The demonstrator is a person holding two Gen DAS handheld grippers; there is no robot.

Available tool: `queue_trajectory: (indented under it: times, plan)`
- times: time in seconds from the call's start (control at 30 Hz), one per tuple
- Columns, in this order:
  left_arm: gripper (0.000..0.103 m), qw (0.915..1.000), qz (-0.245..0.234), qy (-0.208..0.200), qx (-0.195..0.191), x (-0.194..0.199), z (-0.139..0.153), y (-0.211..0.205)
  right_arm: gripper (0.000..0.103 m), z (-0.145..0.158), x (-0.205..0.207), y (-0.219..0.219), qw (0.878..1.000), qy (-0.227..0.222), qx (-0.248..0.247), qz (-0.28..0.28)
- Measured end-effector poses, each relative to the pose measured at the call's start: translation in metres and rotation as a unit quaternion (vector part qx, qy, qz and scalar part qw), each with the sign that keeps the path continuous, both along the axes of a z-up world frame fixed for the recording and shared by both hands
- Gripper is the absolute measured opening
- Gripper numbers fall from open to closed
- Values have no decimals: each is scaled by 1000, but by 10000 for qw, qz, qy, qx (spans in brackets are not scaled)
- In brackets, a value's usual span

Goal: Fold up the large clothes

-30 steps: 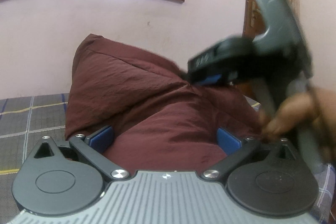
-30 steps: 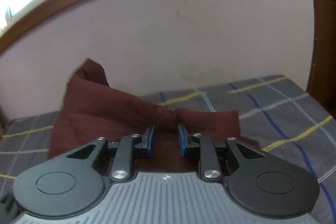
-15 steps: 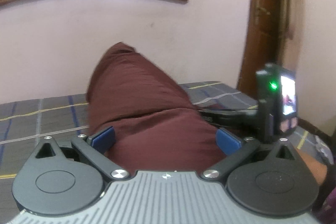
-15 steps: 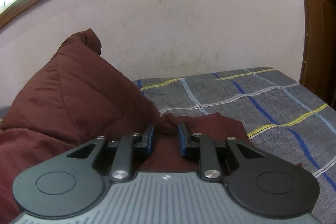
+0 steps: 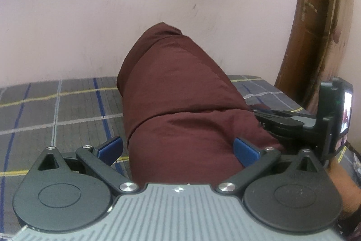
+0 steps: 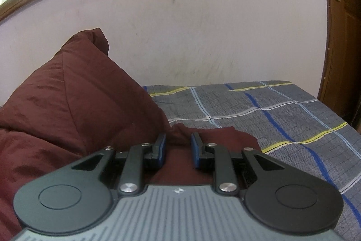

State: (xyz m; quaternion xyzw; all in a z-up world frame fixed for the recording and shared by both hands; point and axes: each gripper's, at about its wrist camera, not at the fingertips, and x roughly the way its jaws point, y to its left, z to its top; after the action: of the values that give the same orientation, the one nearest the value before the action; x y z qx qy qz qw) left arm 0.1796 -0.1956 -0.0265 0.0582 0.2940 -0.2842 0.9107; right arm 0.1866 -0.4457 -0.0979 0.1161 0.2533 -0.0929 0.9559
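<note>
A large maroon garment (image 5: 180, 105) lies bunched on the plaid bed, one part rising in a peak (image 6: 97, 37) near the wall. My left gripper (image 5: 178, 149) is open wide with the thick fold lying between its jaws; the left pad (image 5: 110, 148) is clear of the cloth. My right gripper (image 6: 178, 146) has its jaws close together, shut on a small ridge of the garment (image 6: 178, 130) low over the bed. In the left wrist view the right gripper (image 5: 257, 114) reaches into the cloth's right edge, with a hand (image 5: 343, 186) behind it.
A grey plaid bedsheet (image 6: 270, 119) with blue, white and yellow lines covers the bed and lies bare to the right. A pale wall (image 6: 180, 26) with a wood-framed window stands behind. A brown door (image 6: 343, 37) is at the right.
The right gripper has come down from high in the left wrist view to bed level, carrying cloth with it. The garment's peak now sits further right in the left wrist view.
</note>
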Motion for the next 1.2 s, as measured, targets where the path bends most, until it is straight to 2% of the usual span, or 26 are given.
queue_trajectory:
  times: [0.2,0.43,0.6,0.9,1.0,1.13,1.2]
  plan:
    - [103,9999,-4,159,-36,6,-6,-1,23,0,0,-1,10000,-50,33,2]
    - [103,9999,-24,101,16,9,-12,-7,23,-1,-1,-3,9999,-88,60,-1]
    - [103,9998,10,215,0,12,-18,-10,23,-2,0,-1,10000,-97,3,-8]
    - [103,9999,31,124,-23,10,-29,-10,23,-2,-1,1,9999,-132,-53,-2]
    - [103,9998,37,169,-134,11,-37,-7,23,-1,-2,1,9998,-152,-84,-2]
    - [103,9980,84,440,-455,17,-46,2,23,0,-3,4,9997,-181,-169,-10]
    - [103,9980,95,453,-435,17,-44,1,23,0,-4,4,9996,-192,-197,-18]
